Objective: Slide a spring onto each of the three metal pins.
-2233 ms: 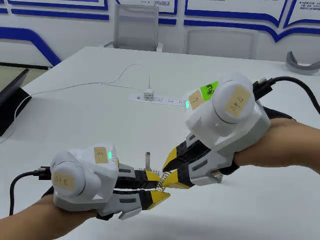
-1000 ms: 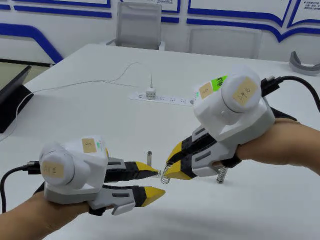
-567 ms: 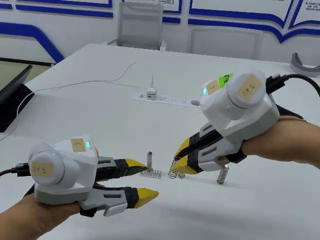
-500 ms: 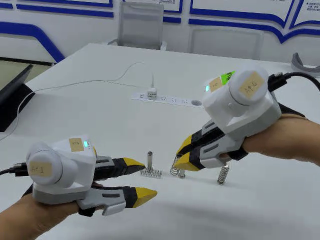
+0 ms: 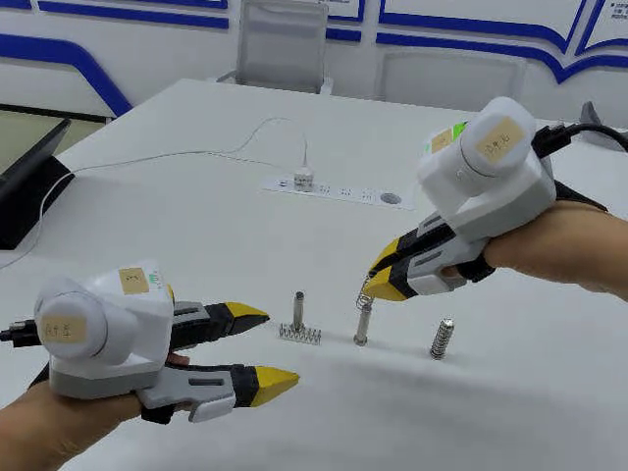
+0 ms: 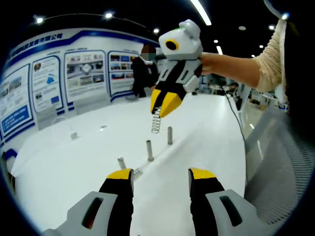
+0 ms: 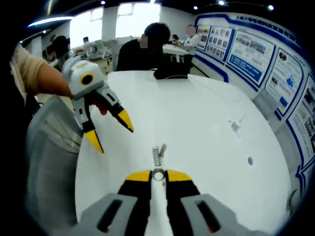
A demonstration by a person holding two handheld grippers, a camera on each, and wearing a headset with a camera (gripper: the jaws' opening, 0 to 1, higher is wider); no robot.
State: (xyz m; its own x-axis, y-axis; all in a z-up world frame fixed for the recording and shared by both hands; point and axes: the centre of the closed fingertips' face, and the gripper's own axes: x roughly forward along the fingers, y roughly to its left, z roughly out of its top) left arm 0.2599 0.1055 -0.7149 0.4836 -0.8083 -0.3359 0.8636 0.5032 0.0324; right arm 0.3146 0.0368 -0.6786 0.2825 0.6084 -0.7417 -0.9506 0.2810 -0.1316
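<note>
– R gripper (image 5: pixel 376 291)?
– Clamped on a spring (image 6: pixel 156 120), hung just over mid pin (image 5: pixel 361 329).
– L gripper (image 5: pixel 261 345)?
– Jaws apart, empty. 2nd spring (image 5: pixel 300 335) lies flat by L pin (image 5: pixel 298 307); 3rd spring (image 5: pixel 442 339) sits on R pin.

A white table (image 5: pixel 147 245) lies under both tongs. Beyond the gap between the left tongs (image 5: pixel 280 343) and the right tongs (image 5: pixel 369 291), well apart from both, a power strip (image 5: pixel 339 192) lies flat with a white plug (image 5: pixel 304 178) in it. A thin cable (image 5: pixel 196 154) curls from the plug towards the left tongs' side. A grey disc (image 5: pixel 391 198) sits at the strip's end, on the right tongs' side. Far past the strip stands a grey chair (image 5: pixel 285 44). A dark screen (image 5: pixel 25 191) shows at the table's edge, out beyond the left tongs. Blue-framed posters (image 6: pixel 74 69) line the wall ahead of the left tongs.
</note>
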